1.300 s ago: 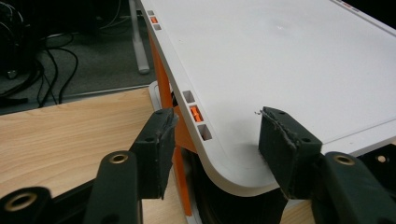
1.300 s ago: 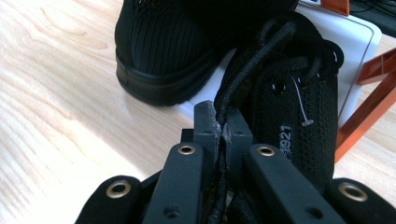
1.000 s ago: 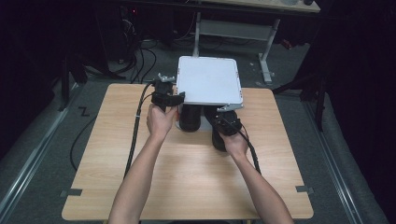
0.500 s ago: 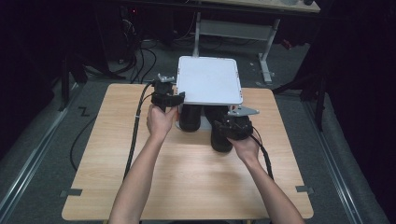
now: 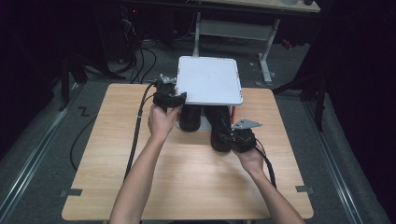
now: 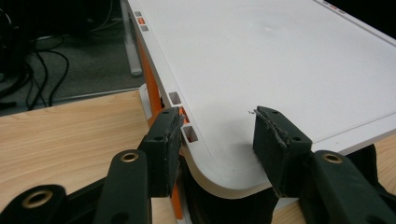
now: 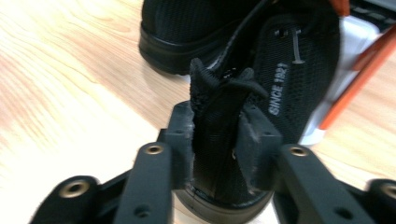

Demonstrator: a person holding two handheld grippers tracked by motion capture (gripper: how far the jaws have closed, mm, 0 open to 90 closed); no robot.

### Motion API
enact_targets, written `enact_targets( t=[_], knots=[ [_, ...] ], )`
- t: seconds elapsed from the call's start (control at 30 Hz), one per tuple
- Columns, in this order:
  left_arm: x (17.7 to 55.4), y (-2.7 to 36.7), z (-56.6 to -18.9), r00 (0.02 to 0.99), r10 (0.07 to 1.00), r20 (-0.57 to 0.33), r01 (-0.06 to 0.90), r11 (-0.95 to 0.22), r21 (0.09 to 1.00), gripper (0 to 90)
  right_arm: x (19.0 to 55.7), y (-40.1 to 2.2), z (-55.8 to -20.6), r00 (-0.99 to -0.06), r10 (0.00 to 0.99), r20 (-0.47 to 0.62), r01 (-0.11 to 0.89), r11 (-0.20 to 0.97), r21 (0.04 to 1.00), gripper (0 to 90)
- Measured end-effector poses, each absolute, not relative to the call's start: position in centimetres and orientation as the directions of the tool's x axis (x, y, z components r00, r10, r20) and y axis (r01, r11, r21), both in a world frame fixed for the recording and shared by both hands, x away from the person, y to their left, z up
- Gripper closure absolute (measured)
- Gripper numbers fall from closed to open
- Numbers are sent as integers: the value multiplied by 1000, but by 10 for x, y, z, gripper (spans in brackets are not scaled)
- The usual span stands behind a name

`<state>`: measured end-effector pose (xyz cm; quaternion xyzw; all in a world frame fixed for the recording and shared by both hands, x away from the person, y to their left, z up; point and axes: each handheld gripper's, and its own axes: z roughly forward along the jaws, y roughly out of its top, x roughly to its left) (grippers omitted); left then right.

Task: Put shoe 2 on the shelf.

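A white rack top (image 5: 210, 79) on orange supports stands at the table's far middle. My left gripper (image 5: 175, 95) straddles its near left corner (image 6: 280, 56), one pad on the slotted side edge and the other on the front edge, shut on it. Two black shoes sit under the rack. My right gripper (image 5: 231, 137) grips the heel of the right shoe (image 5: 219, 126). In the right gripper view its jaws (image 7: 217, 135) have just been closing, and the pads pinch the black mesh shoe (image 7: 280, 70). The other shoe (image 7: 187, 28) lies beyond it.
The wooden table (image 5: 187, 177) has bare room in front of both hands. An orange support (image 6: 149, 79) and a white foot hold up the rack. Cables (image 5: 137, 121) trail from the left gripper over the table's left side. Dark floor and desk legs lie beyond.
My right hand has moved right and toward the near edge, drawing the right shoe's heel out from under the rack. The left hand has kept still.
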<state>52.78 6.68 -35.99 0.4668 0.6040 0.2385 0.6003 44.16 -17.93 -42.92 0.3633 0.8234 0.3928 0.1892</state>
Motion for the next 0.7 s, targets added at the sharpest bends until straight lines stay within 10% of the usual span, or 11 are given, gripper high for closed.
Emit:
enact_targets(
  t=[0.7],
  knots=[
    [528,67,-358,156,846,-510,301,451,840,511,482,-155,-421,-608,792,-48,472,409,781,725]
  ],
)
